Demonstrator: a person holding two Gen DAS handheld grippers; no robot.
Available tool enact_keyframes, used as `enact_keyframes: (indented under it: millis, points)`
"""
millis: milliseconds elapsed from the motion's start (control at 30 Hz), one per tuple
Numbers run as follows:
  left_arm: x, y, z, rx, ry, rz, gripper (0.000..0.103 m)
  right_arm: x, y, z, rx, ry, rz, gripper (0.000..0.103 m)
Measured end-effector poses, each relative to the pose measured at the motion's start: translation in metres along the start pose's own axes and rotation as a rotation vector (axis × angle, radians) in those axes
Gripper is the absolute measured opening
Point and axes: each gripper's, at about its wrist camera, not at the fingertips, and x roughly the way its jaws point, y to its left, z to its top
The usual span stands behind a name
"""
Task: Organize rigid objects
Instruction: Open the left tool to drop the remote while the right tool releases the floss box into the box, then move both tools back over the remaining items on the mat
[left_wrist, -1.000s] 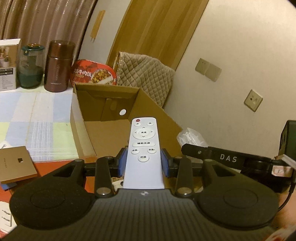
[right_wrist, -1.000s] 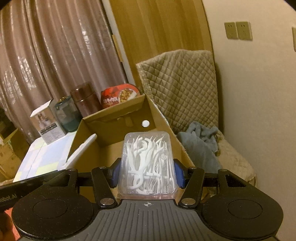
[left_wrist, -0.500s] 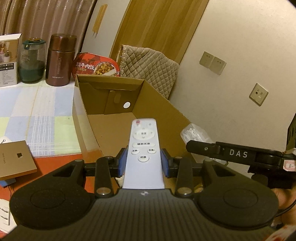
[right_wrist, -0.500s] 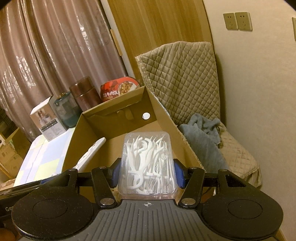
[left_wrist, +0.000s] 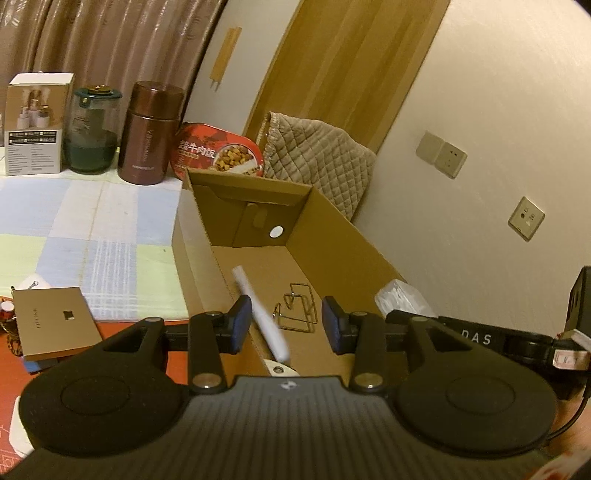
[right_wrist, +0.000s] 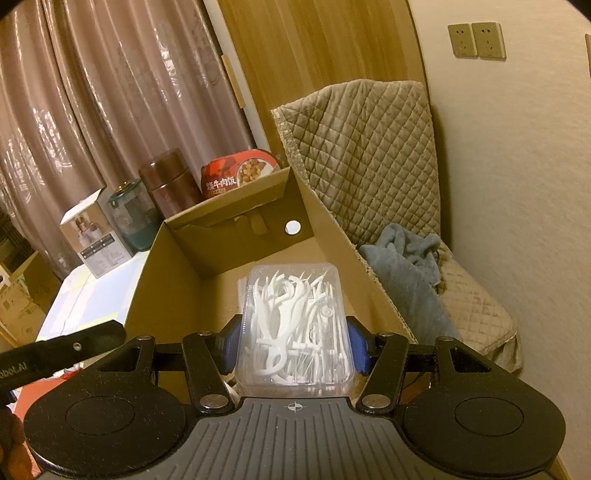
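Note:
My left gripper (left_wrist: 286, 319) hangs over the near end of the open cardboard box (left_wrist: 354, 240), and its jaws are opening. The white remote (left_wrist: 264, 321) is free of the pads; it lies edge-on and tilted inside the box, close to the left pad. A gold wire clip (left_wrist: 295, 310) lies on the box floor beside it. My right gripper (right_wrist: 295, 350) is shut on a clear case of white floss picks (right_wrist: 295, 328), held above the same box (right_wrist: 184, 266). That case (left_wrist: 397, 297) shows at the box's right rim in the left wrist view.
Behind the box stand a brown flask (left_wrist: 151, 136), a glass jar (left_wrist: 92, 129), a white carton (left_wrist: 35, 125) and a red meal bowl (left_wrist: 218, 151). A gold booklet (left_wrist: 51, 321) lies on the checked cloth. A quilted chair (right_wrist: 369, 155) with a grey cloth (right_wrist: 406, 266) stands to the right.
The left jaws have spread and let go of the remote, which has turned on its edge and dropped into the box. The right gripper still holds the floss case.

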Motion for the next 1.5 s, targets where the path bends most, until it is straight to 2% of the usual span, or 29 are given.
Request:
enact_keyframes:
  millis: [500, 567, 600, 633, 700, 800, 967, 1033, 1233, 1500]
  points:
    - [-0.003, -0.001, 0.000, 0.011, -0.001, 0.009, 0.036, 0.000, 0.002, 0.000, -0.002, -0.006, 0.006, 0.054]
    - [-0.004, 0.000, 0.000, 0.013, -0.006, 0.017, 0.036, -0.001, 0.002, 0.001, 0.000, -0.021, 0.016, 0.057]
    - [-0.005, 0.000, 0.000, 0.013, -0.009, 0.023, 0.037, -0.003, 0.002, 0.003, -0.002, -0.042, 0.012, 0.062]
    - [-0.006, 0.000, 0.000, 0.014, -0.012, 0.030, 0.041, -0.005, 0.002, 0.004, -0.005, -0.062, 0.006, 0.068]
    - [-0.008, 0.002, 0.001, 0.012, -0.022, 0.041, 0.048, -0.009, 0.002, 0.005, -0.002, -0.093, 0.003, 0.072]
    - [-0.011, 0.005, 0.002, 0.013, -0.030, 0.057, 0.050, -0.013, 0.002, 0.007, 0.003, -0.119, 0.004, 0.074]
    - [-0.018, 0.011, 0.004, 0.016, -0.046, 0.089, 0.054, -0.019, 0.000, 0.009, 0.020, -0.148, -0.005, 0.074]
    - [-0.023, 0.013, 0.004, 0.024, -0.056, 0.107, 0.060, -0.021, 0.001, 0.009, 0.020, -0.155, -0.004, 0.075]
    - [-0.044, 0.029, 0.007, 0.038, -0.080, 0.156, 0.064, -0.031, 0.017, 0.005, -0.012, -0.195, 0.015, 0.075]
    - [-0.096, 0.080, 0.010, -0.008, -0.126, 0.286, 0.070, -0.048, 0.064, -0.010, -0.110, -0.270, 0.114, 0.076]
